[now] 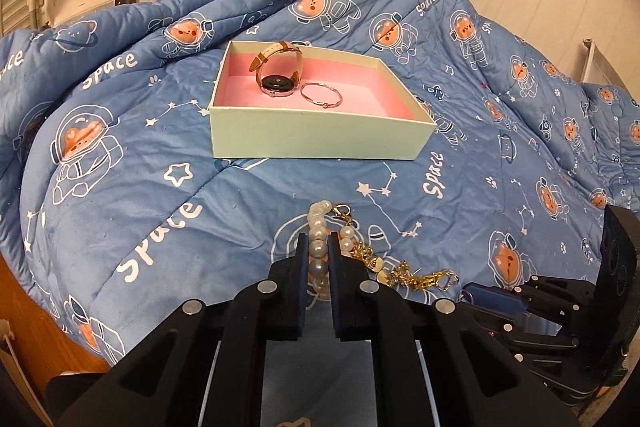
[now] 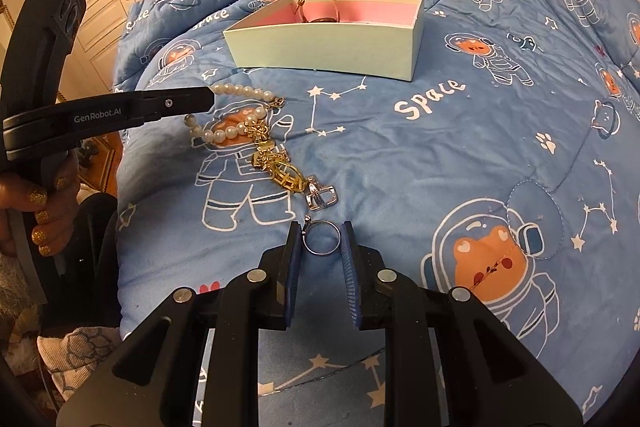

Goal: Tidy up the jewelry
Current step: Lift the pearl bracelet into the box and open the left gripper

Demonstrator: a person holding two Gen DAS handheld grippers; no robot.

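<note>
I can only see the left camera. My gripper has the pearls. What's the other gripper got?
Observer: The right gripper is shut on a small silver ring, low over the blanket.
Operator: Cool! Who's holding my gripper?
Observer: A hand with gold glitter nails grips the handle of the left gripper.

glossy pearl bracelet (image 1: pixel 319 247), quilted cloth blanket (image 1: pixel 160 187)
</note>
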